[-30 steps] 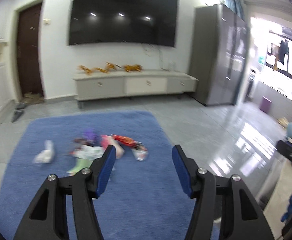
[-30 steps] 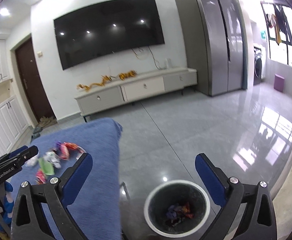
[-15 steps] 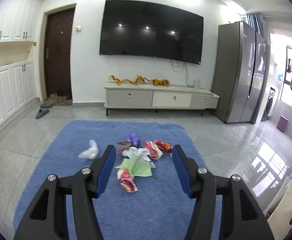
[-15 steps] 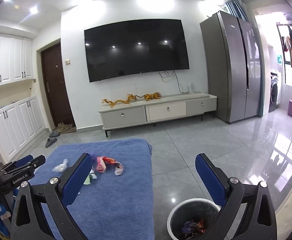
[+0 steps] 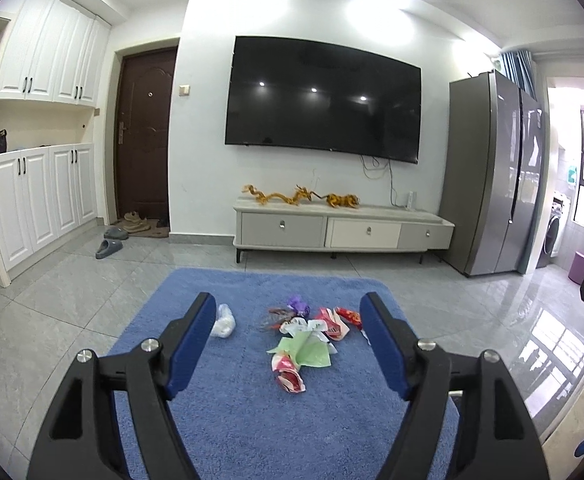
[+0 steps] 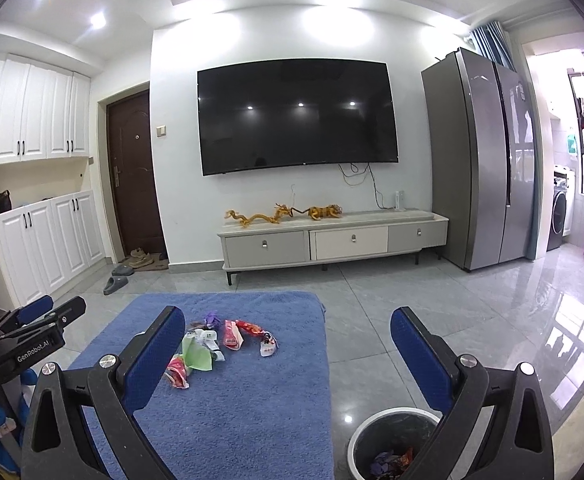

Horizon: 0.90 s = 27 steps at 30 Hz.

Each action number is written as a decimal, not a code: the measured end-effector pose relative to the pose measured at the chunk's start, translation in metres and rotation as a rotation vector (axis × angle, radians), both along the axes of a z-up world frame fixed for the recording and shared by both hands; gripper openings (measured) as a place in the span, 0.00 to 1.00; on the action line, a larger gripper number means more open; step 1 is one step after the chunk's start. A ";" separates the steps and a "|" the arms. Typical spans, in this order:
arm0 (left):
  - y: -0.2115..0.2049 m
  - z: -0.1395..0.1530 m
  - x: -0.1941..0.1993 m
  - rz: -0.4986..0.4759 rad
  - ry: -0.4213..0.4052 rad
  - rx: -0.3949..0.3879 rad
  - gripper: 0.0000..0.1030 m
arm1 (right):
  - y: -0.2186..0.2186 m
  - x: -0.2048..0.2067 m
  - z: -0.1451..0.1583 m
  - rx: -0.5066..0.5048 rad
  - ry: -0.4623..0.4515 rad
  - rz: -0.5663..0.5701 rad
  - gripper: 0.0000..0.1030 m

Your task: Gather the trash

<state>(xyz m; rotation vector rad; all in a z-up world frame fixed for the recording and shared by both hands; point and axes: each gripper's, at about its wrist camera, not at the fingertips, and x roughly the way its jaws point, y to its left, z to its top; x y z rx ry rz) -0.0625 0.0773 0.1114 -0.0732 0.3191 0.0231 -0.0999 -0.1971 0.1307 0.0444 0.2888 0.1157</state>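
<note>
Several crumpled wrappers lie on a blue rug (image 5: 251, 408): a green one (image 5: 306, 350), a red-and-white one (image 5: 289, 372), a purple one (image 5: 298, 304) and a white plastic scrap (image 5: 223, 322). My left gripper (image 5: 287, 332) hangs above the rug short of them, its jaws opening with nothing between them. My right gripper (image 6: 287, 344) is wide open and empty, further right. Below it stands a grey bin (image 6: 376, 428) with a white rim and some wrappers inside. The same trash pile (image 6: 211, 344) shows in the right wrist view, with the left gripper (image 6: 31, 328) at the left edge.
A TV stand (image 5: 344, 228) with golden figures sits under a wall TV (image 5: 324, 100). A grey fridge (image 5: 492, 172) stands right, white cabinets (image 5: 43, 200) and a brown door (image 5: 143, 132) left. Slippers (image 5: 109, 246) lie on the glossy tiled floor (image 5: 452, 304).
Both views have swung up and left, so the wrappers now sit centred ahead. The left jaws have spread wider. The bin has slid to the lower right of the right view.
</note>
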 end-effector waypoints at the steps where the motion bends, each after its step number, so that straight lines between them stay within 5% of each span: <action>1: 0.001 0.001 -0.001 0.004 -0.006 0.000 0.72 | 0.001 -0.004 0.000 0.000 -0.004 0.001 1.00; 27: -0.003 0.008 -0.020 0.013 -0.065 0.007 0.74 | 0.008 -0.023 0.005 -0.011 -0.042 0.002 1.00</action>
